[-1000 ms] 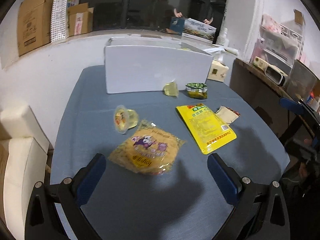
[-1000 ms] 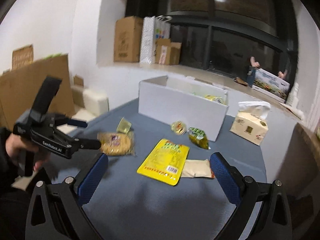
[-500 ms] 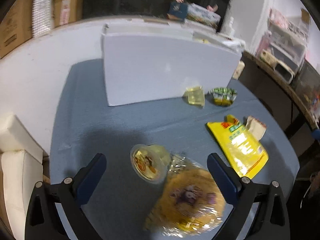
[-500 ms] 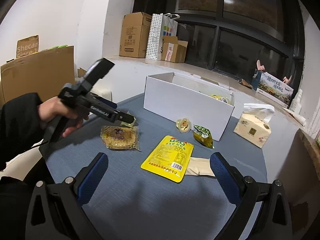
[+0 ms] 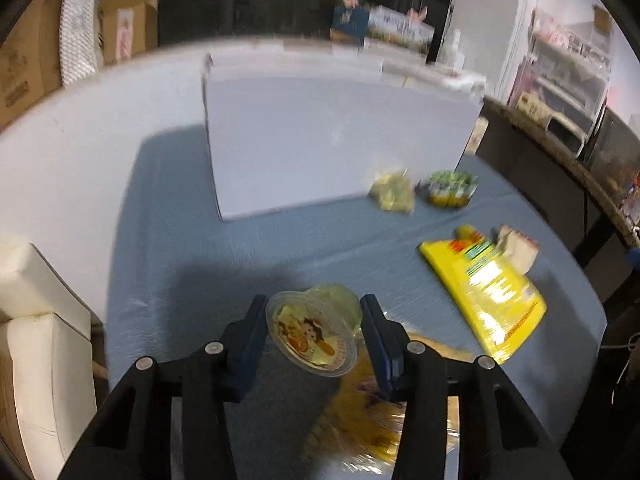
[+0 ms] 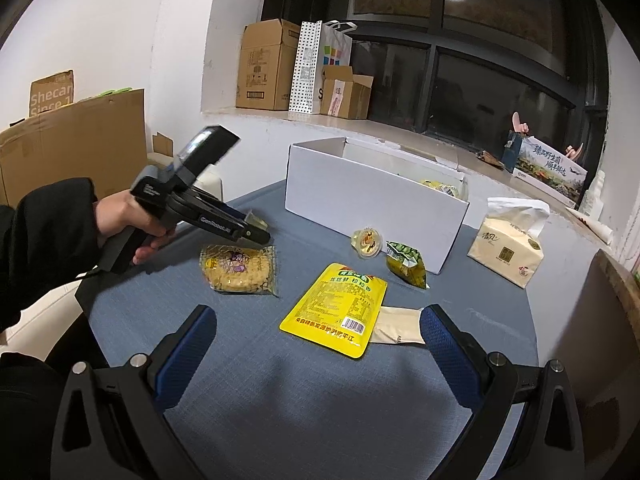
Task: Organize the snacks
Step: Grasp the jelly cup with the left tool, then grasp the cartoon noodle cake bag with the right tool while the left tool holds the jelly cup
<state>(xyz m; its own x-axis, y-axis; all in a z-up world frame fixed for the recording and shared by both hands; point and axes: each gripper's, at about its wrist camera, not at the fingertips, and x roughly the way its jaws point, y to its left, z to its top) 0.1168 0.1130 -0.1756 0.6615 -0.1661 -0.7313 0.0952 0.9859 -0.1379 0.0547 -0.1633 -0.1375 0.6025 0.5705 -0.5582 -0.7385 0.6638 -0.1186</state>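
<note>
Blue cloth covers the table [image 5: 168, 248]. Between the left gripper's [image 5: 314, 334] blue fingers [image 5: 256, 332] sits a clear jelly cup [image 5: 312, 338] with a cartoon lid, gripped on both sides, the noodle pack [image 5: 384, 412] just below-right. Right gripper [image 6: 316, 342] hangs wide apart, yellow pouch [image 6: 336, 308] ahead.

Dim indoor light, dark windows; left wrist view motion-blurred, right wrist view sharp, both bent by fisheye at edges.
</note>
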